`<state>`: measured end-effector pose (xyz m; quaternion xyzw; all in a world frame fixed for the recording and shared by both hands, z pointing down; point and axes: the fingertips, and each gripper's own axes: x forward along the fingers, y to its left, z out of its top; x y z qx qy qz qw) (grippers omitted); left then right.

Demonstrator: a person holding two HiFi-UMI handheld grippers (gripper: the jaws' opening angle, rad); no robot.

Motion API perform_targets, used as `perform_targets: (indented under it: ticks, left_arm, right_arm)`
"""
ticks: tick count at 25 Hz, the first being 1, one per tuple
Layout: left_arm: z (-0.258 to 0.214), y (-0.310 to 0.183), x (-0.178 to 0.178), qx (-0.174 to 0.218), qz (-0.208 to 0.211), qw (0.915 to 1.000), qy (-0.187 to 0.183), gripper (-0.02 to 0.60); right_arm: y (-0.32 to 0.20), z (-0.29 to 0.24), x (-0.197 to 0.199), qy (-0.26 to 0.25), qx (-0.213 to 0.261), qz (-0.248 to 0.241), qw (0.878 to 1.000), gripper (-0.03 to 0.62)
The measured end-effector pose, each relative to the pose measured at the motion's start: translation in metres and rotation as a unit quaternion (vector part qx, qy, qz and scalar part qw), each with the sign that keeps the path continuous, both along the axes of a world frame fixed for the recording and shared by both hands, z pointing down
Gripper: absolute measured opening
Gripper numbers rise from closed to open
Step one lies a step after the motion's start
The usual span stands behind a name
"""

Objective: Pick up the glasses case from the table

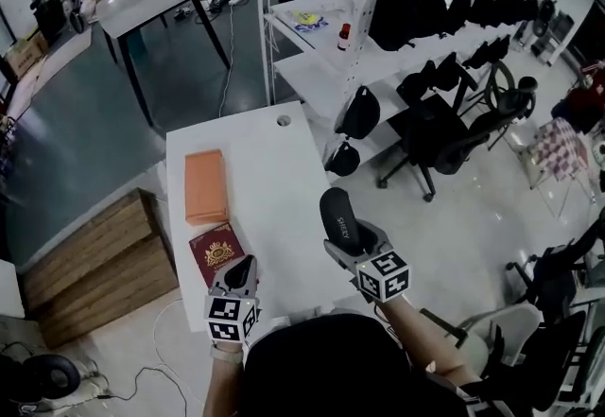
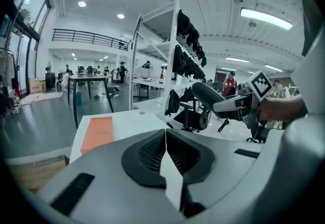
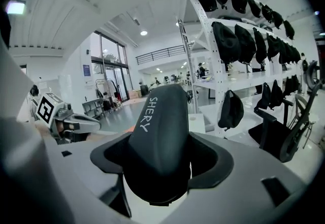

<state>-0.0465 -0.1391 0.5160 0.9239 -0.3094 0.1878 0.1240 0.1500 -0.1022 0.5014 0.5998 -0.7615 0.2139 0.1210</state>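
The black glasses case [image 1: 338,219] is clamped between the jaws of the right gripper [image 1: 348,243], at the right edge of the white table [image 1: 284,160] and seemingly raised clear of it. The left gripper [image 1: 242,270] is held closed with nothing in it, beside a red passport [image 1: 216,254]; an orange box [image 1: 205,186] is seen farther off.

The head view looks steeply down on the white table [image 1: 274,169], left gripper [image 1: 245,266] and right gripper [image 1: 352,243] at its near edge. Each gripper view sits close behind its jaws, facing level across the room, the right hard against the glasses case [image 3: 160,141]; both share the shelving [image 2: 133,70]
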Motion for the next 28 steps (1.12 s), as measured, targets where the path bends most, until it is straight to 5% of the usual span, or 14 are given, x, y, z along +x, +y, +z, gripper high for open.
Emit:
perform_targets:
  ticks: [15, 28]
  left_arm:
    - [-0.017, -0.002, 0.057, 0.017, 0.102, 0.9945, 0.013, 0.020]
    - [-0.017, 0.007, 0.078, 0.016, 0.126, 0.9918, 0.018, 0.020]
  right_arm:
    - [0.075, -0.039, 0.033, 0.005, 0.042, 0.074, 0.996, 0.357]
    - [0.085, -0.033, 0.046, 0.029, 0.045, 0.094, 0.994, 0.357]
